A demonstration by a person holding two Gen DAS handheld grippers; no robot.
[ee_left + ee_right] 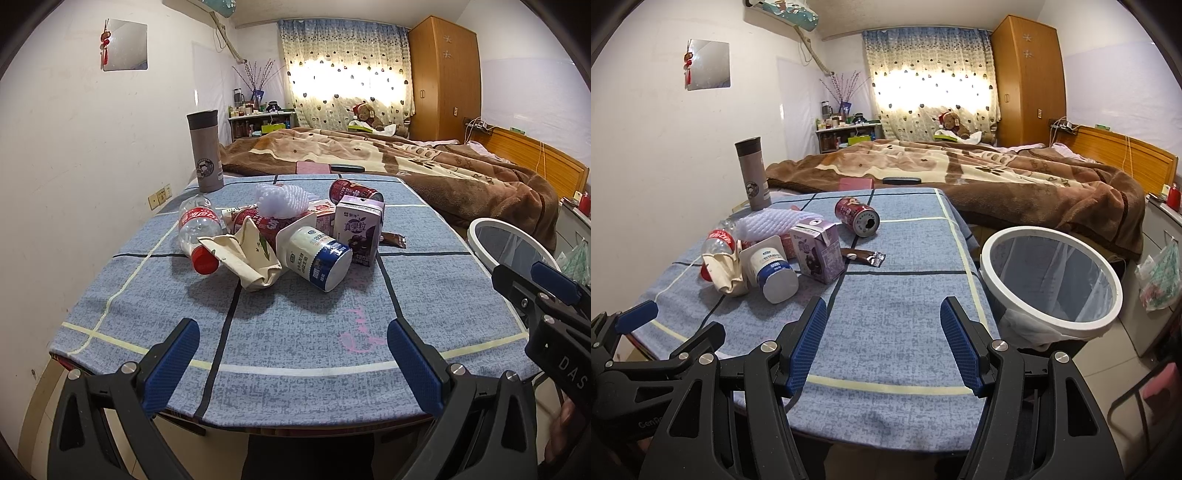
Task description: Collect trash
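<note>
Two grippers hang over the near edge of the blue checked tablecloth (886, 325), both with jaws wide and nothing between them: the left gripper (293, 365) faces the trash pile straight on, the right gripper (884, 343) points at bare cloth with the pile off to its far left. By that the left one looks the nearer to the litter, the right one the nearer to the bin.

The round white-rimmed waste bin with a pale liner (1049, 280) stands on the floor just beside the table's right edge; as far as the liner shows, nothing lies in it yet. So each piece would have to travel rightward off the table.

The trash sits clustered left of centre. The clear crumpled plastic bottle with a red label and red cap (195, 232) lies on its side, cap toward the near edge. The crumpled cream paper wrapper (247, 258) leans against it. The white-and-blue yoghurt pot (319, 258) is tipped over, its base toward the left gripper, long axis running near-to-far. Beside it stands the purple drink carton (358, 229), upright. The white foam fruit net (282, 199) rests on top. The dark red drink can (857, 216) lies apart, farther back, mouth facing near-right. The small brown snack wrapper (864, 256) lies flat right of the carton.

The grey steel flask (751, 173) at the far left looks like no trash.
</note>
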